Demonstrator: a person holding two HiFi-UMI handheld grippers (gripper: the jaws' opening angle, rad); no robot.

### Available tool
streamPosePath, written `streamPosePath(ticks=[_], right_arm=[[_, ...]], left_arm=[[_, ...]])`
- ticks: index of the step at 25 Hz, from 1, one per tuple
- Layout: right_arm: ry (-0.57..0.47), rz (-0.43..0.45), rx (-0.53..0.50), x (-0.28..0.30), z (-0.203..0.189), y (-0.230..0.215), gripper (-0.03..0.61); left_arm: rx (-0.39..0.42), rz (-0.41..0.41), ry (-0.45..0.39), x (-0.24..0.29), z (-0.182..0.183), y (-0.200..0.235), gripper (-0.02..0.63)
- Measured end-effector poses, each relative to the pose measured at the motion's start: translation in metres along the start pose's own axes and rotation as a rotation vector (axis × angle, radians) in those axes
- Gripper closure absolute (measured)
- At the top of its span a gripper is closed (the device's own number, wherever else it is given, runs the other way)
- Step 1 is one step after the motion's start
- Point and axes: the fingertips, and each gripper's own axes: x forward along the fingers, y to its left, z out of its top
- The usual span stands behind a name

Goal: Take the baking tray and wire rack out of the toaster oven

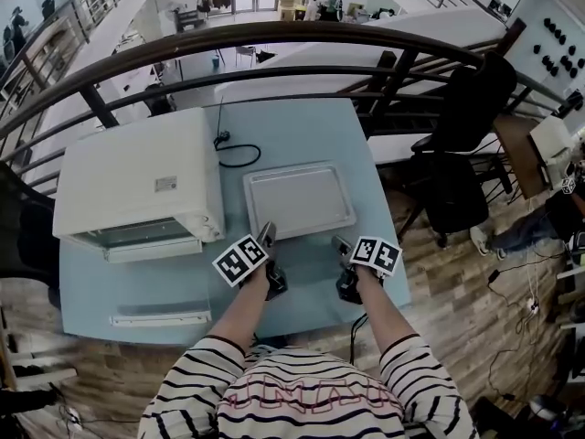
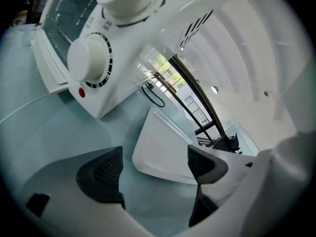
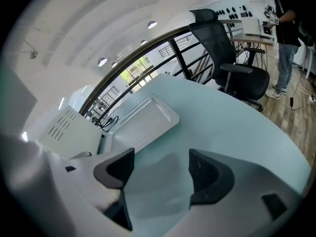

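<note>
On blue table (image 1: 302,135) nr balcony rail (image 1: 274,35): tray (image 1: 299,200); L claw (image 2: 153,164), R claw (image 3: 160,171) released.

We see the pale rectangular baking tray (image 1: 299,201) lying flat and empty on the table (image 1: 366,144), rim upward; just to its left stands the white toaster oven (image 1: 137,176), glass door on our near side.

Baking tray (image 1: 299,199) flat on table (image 1: 302,122), toaster oven (image 1: 137,181) at its nine o'clock (just beside), cable (image 1: 239,156) at eleven, chair (image 1: 462,144) at two.
</note>
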Motion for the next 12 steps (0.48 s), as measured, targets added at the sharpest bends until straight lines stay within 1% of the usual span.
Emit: streamPosePath(ticks=[4, 8, 10, 12], right_arm=[[-0.052, 0.061, -0.008, -0.031, -0.018, 0.014, 0.247], [-0.105, 0.086, -0.055, -0.068, -0.039, 0.023, 0.249], [-0.128, 0.103, -0.080, -0.084, -0.054, 0.027, 0.249], [-0.155, 0.124, -0.110, -0.099, -0.070, 0.032, 0.249]], left_arm=[[0.004, -0.054, -0.018, -0.031, -0.011, -0.007, 0.230], [0.025, -0.105, -0.044, -0.073, -0.021, -0.013, 0.230], [0.046, -0.138, -0.062, -0.095, -0.028, -0.013, 0.230], [0.089, -0.176, -0.078, -0.119, -0.037, -0.015, 0.230]])
